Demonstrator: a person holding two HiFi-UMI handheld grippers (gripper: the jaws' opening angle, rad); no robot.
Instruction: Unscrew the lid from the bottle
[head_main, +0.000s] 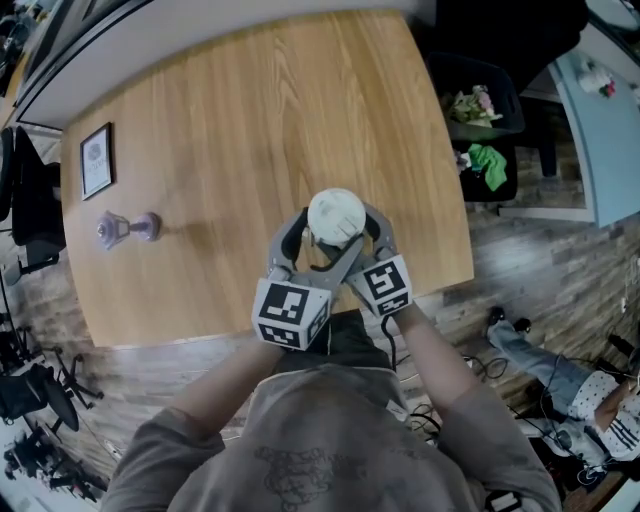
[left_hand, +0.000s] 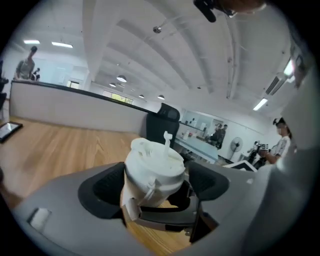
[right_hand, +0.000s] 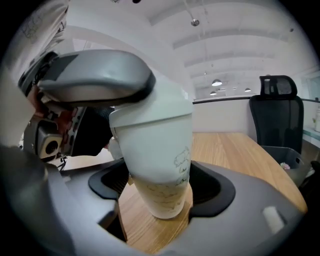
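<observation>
A white bottle (head_main: 335, 218) stands upright near the front edge of the wooden table (head_main: 230, 120), with both grippers around it. In the left gripper view its white lid (left_hand: 152, 160) sits between the black pads, and my left gripper (left_hand: 155, 186) (head_main: 318, 242) is shut on the lid from above. The right gripper view shows the bottle's body (right_hand: 160, 150) with a faint print, and my right gripper (right_hand: 160, 189) (head_main: 352, 246) is shut on it lower down, close to the table. One of the left gripper's grey fingers (right_hand: 95, 75) curves over the lid in that view.
A framed picture (head_main: 96, 160) and a small purple object (head_main: 128, 228) lie at the table's left. A dark bin with coloured scraps (head_main: 482, 108) stands beyond the right edge. A black office chair (right_hand: 277, 95) is behind the table. People stand far off in the room.
</observation>
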